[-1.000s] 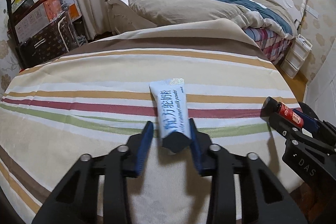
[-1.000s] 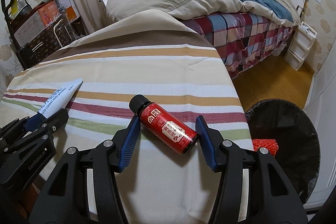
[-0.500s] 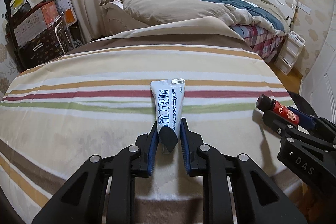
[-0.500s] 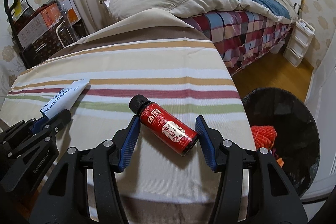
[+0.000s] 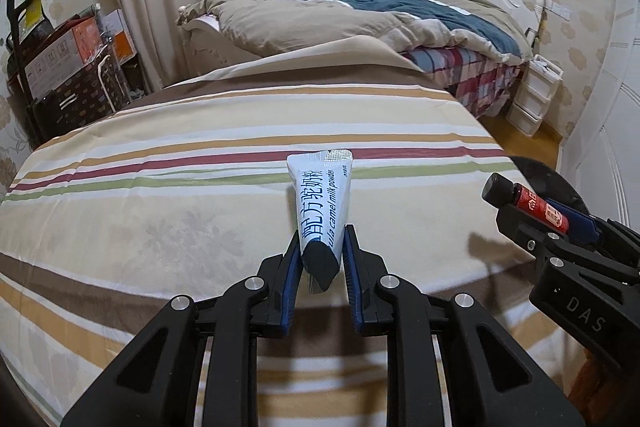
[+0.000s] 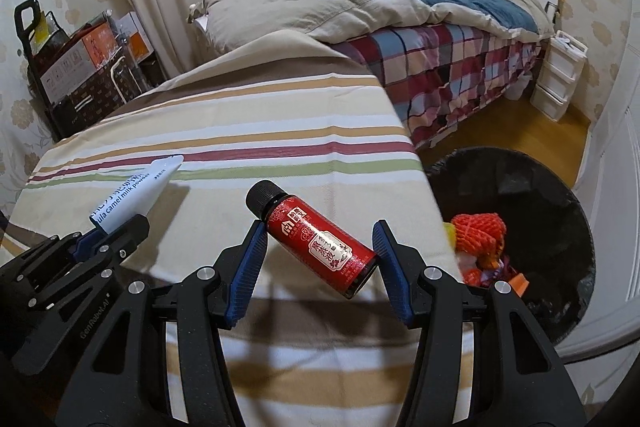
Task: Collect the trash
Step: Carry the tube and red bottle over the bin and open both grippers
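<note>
My left gripper (image 5: 321,259) is shut on a white-and-blue camel milk powder sachet (image 5: 322,203), held above the striped tablecloth (image 5: 160,195). The sachet also shows in the right wrist view (image 6: 132,193). My right gripper (image 6: 318,255) is shut on a small red bottle with a black cap (image 6: 316,235), held diagonally between the pads and lifted over the table's right part. The bottle also shows at the right of the left wrist view (image 5: 528,201). A black-lined trash bin (image 6: 560,195) stands on the floor right of the table, with orange-red netting (image 6: 480,229) inside.
A bed (image 6: 400,7) with a beige-and-blue duvet and plaid skirt stands beyond the table. A white drawer unit (image 6: 560,79) is by the bed. Boxes and a black cart (image 6: 80,59) stand at the far left by the curtain. A white cabinet door (image 6: 616,187) is at the right.
My left gripper closed on the sachet and lifted it. Both grippers rose and drew back from the table; the bottle stays in my right gripper, and more of the bin shows.
</note>
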Available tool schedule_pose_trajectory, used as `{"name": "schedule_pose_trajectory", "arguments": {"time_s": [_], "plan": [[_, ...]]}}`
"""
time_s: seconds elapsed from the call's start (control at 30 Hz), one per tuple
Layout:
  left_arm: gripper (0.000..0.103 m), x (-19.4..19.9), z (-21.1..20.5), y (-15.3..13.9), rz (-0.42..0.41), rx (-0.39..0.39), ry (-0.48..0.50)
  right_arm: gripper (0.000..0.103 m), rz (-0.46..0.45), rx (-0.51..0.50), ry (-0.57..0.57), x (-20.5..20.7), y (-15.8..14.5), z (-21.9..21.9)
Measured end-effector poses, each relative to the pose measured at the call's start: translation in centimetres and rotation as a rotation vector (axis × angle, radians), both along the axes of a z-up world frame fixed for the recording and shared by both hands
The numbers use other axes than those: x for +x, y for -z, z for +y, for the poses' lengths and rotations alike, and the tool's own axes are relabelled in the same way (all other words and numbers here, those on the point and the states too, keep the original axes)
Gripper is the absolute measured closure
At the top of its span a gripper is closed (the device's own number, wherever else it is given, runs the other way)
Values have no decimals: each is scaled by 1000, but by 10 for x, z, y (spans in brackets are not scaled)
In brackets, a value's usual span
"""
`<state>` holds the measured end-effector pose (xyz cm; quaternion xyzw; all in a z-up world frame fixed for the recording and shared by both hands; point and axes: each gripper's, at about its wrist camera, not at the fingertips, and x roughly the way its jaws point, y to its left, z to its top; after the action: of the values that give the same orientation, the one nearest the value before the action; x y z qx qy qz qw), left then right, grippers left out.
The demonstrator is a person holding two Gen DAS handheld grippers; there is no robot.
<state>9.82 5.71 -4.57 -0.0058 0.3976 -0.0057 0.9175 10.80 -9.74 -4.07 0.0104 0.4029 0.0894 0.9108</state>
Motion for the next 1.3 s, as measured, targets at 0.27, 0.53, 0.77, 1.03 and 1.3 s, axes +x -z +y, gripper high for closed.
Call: {"name": "schedule_pose_trajectory", "arguments": {"time_s": [0.27,0.53,0.77,1.03,1.3], "plan": [[81,-17,-26,-8,-28,-6,45,50,-25,10,37,-23,-7,-23],[81,-22,-61,-12,-45,-9,109,50,-41,4,138,-34,-7,-68],[81,-17,-102,-15,-67,0,192,50,-46,5,249,-33,-5,-119],[81,-1,-145,-14,-73,-1,267,50,-41,-6,325,-22,-1,-159],[81,17,-177,-11,-70,18,297,50,-39,-23,360,-3,4,-180]]}}
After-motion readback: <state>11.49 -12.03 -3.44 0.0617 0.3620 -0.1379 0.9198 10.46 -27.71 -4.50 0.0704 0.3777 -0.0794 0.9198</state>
